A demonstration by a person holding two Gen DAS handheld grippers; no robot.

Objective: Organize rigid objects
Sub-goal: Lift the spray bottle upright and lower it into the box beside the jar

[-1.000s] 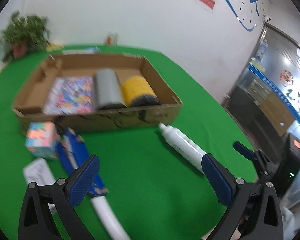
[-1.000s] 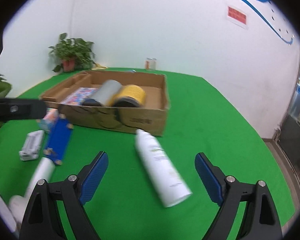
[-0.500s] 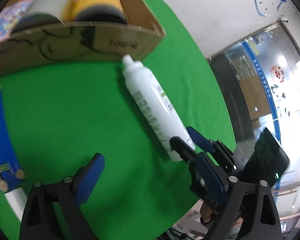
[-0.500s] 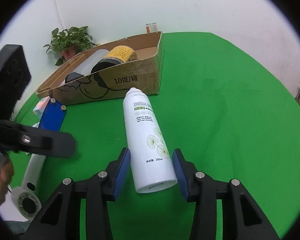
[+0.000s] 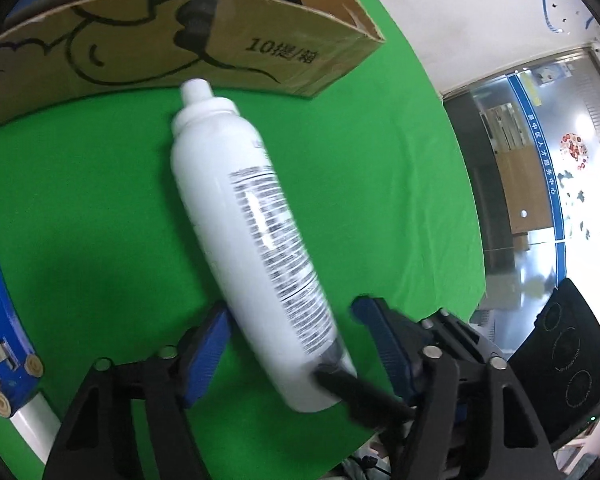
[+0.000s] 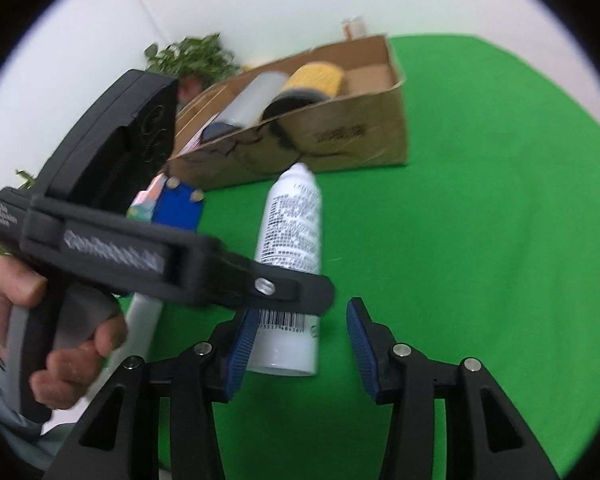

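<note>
1. Two grippers crowd one white spray bottle (image 5: 244,236) lying on its side on the green tablecloth (image 5: 80,208), its cap toward 12 o'clock and nearly at the front wall of the cardboard box (image 5: 204,52).
2. Left gripper (image 5: 290,330): its jaws are closing, with the bottle's base between the blue pads (image 5: 208,354); a visible gap remains on the 3 o'clock side, so nothing is pinched.
3. Right gripper (image 6: 298,346): its 9 o'clock pad lies against the bottle's base, while the 3 o'clock pad stands clear (I cannot tell whether it grips).
4. In the right wrist view the person's left hand (image 6: 56,328) holds the left gripper at 9 o'clock.
5. Inside the box lie a grey cylinder (image 6: 252,100) and a yellow roll (image 6: 312,80), side by side.
6. One blue paddle (image 6: 178,210) rests at 10 o'clock of the bottle.
</note>
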